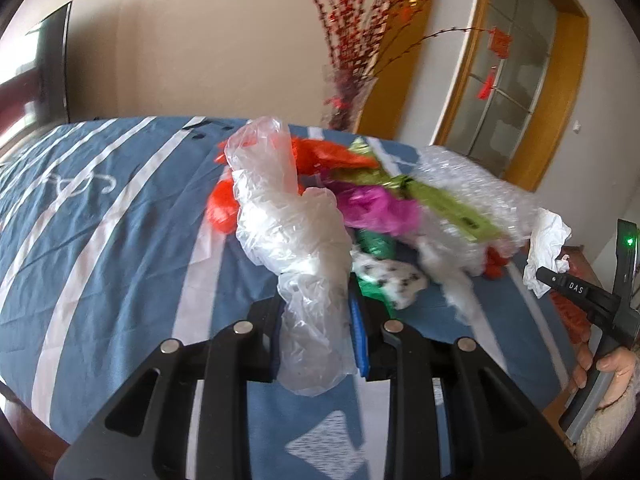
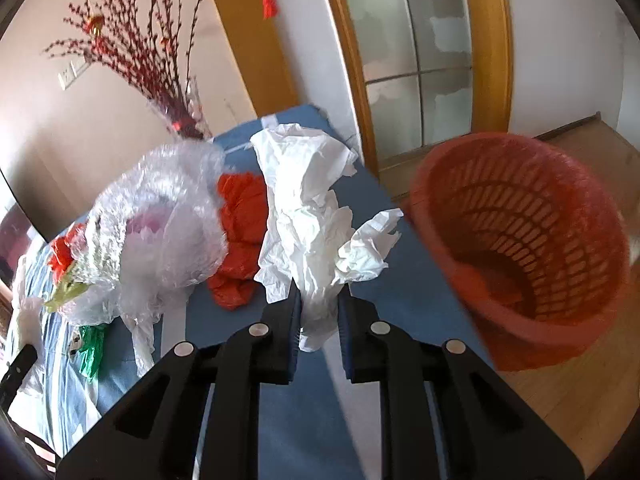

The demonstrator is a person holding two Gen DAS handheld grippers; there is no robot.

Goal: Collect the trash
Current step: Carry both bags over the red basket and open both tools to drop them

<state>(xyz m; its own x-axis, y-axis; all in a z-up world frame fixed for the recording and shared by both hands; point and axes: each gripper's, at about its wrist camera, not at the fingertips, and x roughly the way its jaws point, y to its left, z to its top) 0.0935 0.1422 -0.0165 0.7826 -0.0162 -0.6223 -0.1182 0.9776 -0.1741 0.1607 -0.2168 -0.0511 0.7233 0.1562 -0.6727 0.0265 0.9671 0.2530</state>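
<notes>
My left gripper (image 1: 316,308) is shut on a clear plastic bag (image 1: 288,216) and holds it above the bed, in front of a heap of trash: orange bags (image 1: 320,152), a magenta wrapper (image 1: 376,204), a green strip (image 1: 448,208), bubble wrap (image 1: 472,176). My right gripper (image 2: 320,300) is shut on crumpled white tissue paper (image 2: 308,200), held up beside the orange mesh basket (image 2: 520,240). The right gripper with its tissue (image 1: 548,240) also shows at the right edge of the left wrist view.
The trash lies on a bed with a blue, white-striped cover (image 1: 100,220). A vase of red-berry branches (image 1: 352,92) stands behind it. A wood-framed glass door (image 2: 416,52) and wooden floor (image 2: 560,408) are to the right. Bubble wrap (image 2: 160,220) and an orange bag (image 2: 240,240) lie left of the tissue.
</notes>
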